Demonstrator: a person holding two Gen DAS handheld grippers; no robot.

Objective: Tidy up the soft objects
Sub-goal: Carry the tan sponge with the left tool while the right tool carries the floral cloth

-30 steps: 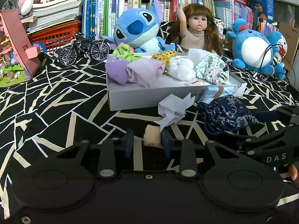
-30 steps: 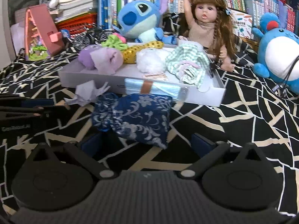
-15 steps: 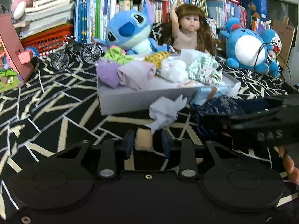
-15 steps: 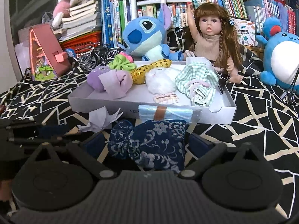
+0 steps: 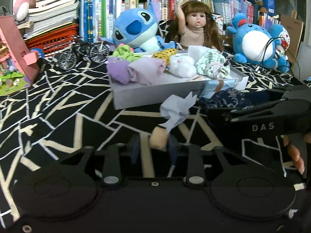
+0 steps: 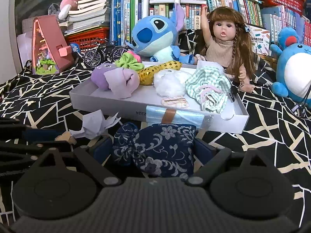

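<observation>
Firstly, left wrist view: the left gripper has its jaws opening, narrowly set, with a small tan soft piece between them and a crumpled lilac paper just ahead. Whether the pads press it cannot be told. A hand shows at right, behind the other tool.

Right wrist view: the right gripper has wide jaws closing around a navy floral pouch, pads flanking it. Beyond the jaws sits the white tray, its interior visible only here.
</observation>
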